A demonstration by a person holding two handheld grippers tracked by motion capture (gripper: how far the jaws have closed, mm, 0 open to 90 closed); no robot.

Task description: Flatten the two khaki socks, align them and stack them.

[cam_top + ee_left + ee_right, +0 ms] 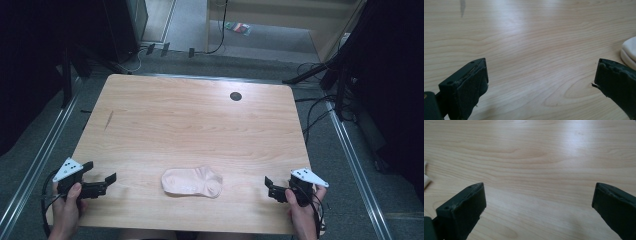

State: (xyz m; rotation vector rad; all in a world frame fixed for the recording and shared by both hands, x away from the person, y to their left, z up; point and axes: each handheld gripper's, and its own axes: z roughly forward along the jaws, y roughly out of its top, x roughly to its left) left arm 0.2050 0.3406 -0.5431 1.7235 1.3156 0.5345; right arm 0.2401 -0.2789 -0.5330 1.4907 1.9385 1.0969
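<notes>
Here I am at the near edge of the bench [195,115], a pale sock [192,181] lying flat between my two hands, its wider rounded end toward my right. My left tongs [100,181] sit off to the sock's left, jaws spread wide with nothing in them; in the left gripper view the sock's folded edge [629,51] peeks in just past the right-hand jaw. My right tongs [270,188] hover on the other side, jaws just as wide apart and just as empty, and the right gripper view catches a sliver of sock [426,180] at its left edge. Neither tool is touching the fabric yet, so I'd call this the approach. To do it well, I reckon I should bring both tongs in low and level, each one lined up with its own end of the sock, so one jaw can slide along the wood under the cloth while the other comes down on top. Thin knit like this will likely bunch if I push it, so I'd pinch at the very edge, close gently, and make sure I've caught both layers before lifting anything
</notes>
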